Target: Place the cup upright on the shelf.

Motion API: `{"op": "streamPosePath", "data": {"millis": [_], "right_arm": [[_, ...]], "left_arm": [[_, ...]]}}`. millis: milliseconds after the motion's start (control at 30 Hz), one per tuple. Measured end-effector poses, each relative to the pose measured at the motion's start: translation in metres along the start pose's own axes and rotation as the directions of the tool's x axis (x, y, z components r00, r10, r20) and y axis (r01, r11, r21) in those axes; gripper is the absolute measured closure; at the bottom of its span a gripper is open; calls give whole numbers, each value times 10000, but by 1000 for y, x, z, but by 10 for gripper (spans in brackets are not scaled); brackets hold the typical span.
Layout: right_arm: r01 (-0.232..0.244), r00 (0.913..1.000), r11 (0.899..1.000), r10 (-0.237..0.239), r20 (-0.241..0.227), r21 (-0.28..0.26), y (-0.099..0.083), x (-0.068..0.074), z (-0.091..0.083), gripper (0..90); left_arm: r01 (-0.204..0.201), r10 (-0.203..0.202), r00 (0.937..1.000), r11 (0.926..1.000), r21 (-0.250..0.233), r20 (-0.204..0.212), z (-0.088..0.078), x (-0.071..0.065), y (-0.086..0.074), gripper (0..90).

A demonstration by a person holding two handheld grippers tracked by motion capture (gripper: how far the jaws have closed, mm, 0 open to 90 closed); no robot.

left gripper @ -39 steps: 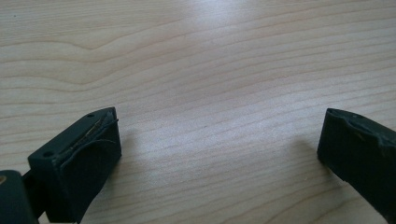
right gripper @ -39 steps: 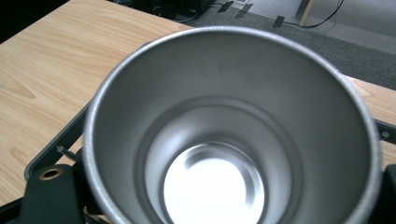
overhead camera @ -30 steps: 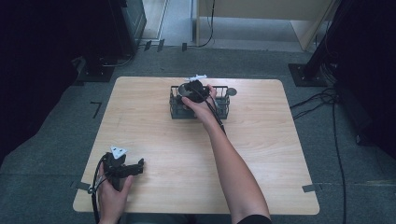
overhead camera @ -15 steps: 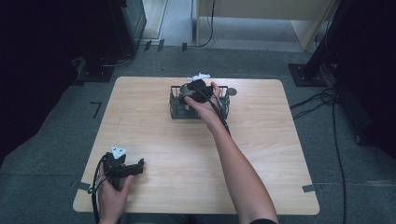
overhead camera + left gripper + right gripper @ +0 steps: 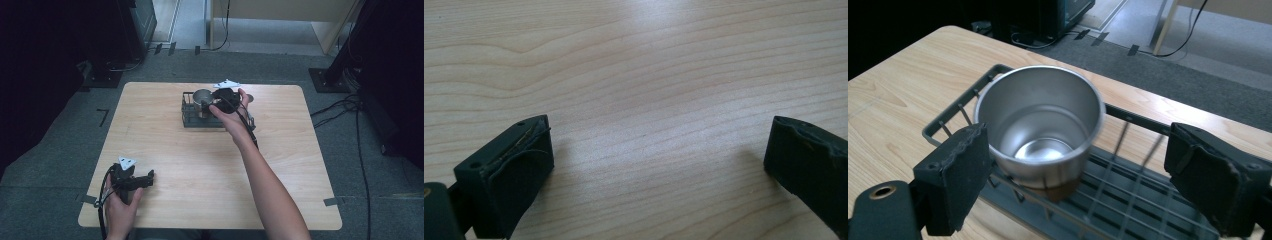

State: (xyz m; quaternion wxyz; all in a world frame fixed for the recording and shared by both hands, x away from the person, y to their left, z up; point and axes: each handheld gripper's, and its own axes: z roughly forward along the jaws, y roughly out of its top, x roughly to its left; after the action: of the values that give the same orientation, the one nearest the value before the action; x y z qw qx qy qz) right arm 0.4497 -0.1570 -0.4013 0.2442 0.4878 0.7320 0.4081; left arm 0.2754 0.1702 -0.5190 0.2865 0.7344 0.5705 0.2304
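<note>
A steel cup (image 5: pixel 202 97) (image 5: pixel 1043 120) stands upright in the left part of a black wire rack (image 5: pixel 188 119) (image 5: pixel 1128 200) at the far middle of the wooden table (image 5: pixel 200 165). My right gripper (image 5: pixel 216 104) (image 5: pixel 1083 152) hovers just right of the cup. Its jaws have just been opening and now stand apart, with the cup beyond them and untouched. My left gripper (image 5: pixel 146 179) (image 5: pixel 659 150) rests low over the table's front left corner, open, with bare wood between its jaws.
A small grey round thing (image 5: pixel 248 98) lies on the table just behind the right hand. The right gripper's cable (image 5: pixel 248 127) trails along the forearm. Dark equipment and floor cables surround the table.
The right gripper has pulled back to the right and up from over the rack with its jaws spreading, so the cup now stands uncovered in the rack. The left hand has stayed still.
</note>
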Motion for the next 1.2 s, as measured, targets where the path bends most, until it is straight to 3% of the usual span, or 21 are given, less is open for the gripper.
{"op": "streamPosePath", "data": {"millis": [467, 1200], "right_arm": [[-254, 9994, 9994, 259, 230, -219, -24, -27, -35, 123], [-308, 9987, 9991, 319, 408, -291, -64, -45, -67, 123]], "left_arm": [[-4, 4, 10000, 10000, -1, 0, 0, 0, 0, 0], [13, -13, 10000, 10000, 4, -9, 0, -1, 0, 0]]}}
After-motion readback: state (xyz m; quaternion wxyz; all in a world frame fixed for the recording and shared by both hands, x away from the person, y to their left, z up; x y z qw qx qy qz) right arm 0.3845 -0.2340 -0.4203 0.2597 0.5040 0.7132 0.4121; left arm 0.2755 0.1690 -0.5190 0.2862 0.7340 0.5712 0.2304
